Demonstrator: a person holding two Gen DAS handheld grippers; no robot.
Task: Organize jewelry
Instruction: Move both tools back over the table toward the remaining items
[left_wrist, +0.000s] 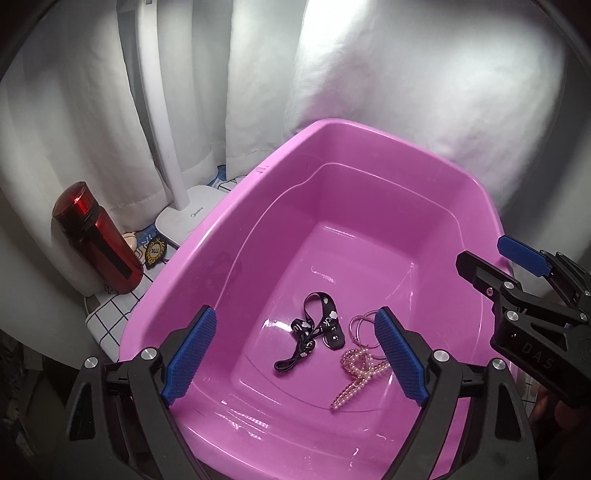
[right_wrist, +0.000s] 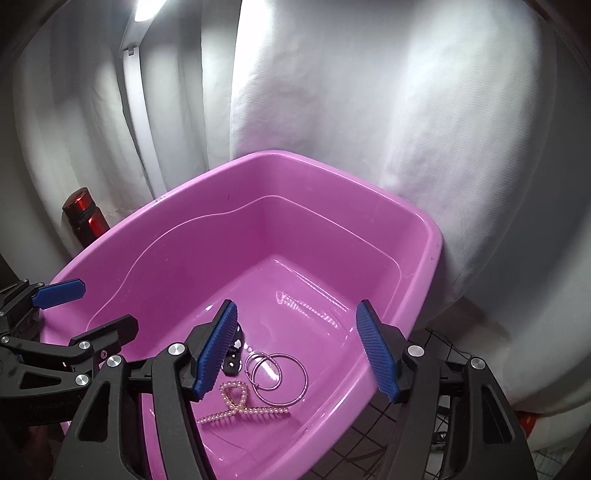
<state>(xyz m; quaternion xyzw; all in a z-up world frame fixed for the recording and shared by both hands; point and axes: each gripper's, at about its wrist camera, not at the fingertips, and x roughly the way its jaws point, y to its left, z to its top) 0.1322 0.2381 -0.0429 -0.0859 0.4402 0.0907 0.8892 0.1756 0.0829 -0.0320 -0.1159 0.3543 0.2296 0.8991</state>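
Note:
A pink plastic tub (left_wrist: 207, 254) (right_wrist: 155, 236) holds the jewelry. On its floor lie a black printed strap choker (left_wrist: 314, 330), thin hoop rings (left_wrist: 364, 326) (right_wrist: 280, 376) and a pearl hair clip (left_wrist: 358, 373) (right_wrist: 240, 404). The choker is mostly hidden behind a finger in the right wrist view (right_wrist: 233, 354). My left gripper (left_wrist: 295, 354) is open and empty above the tub's near side. My right gripper (right_wrist: 299, 350) is open and empty above the rings and clip; it also shows at the right of the left wrist view (left_wrist: 517, 277).
A red metallic bottle (left_wrist: 99, 240) (right_wrist: 86, 218) stands left of the tub. A white desk lamp base (left_wrist: 188, 218) and arm sit behind it. White curtains hang behind. A white grid-pattern cloth (left_wrist: 110, 317) covers the table, with cartoon stickers by the bottle.

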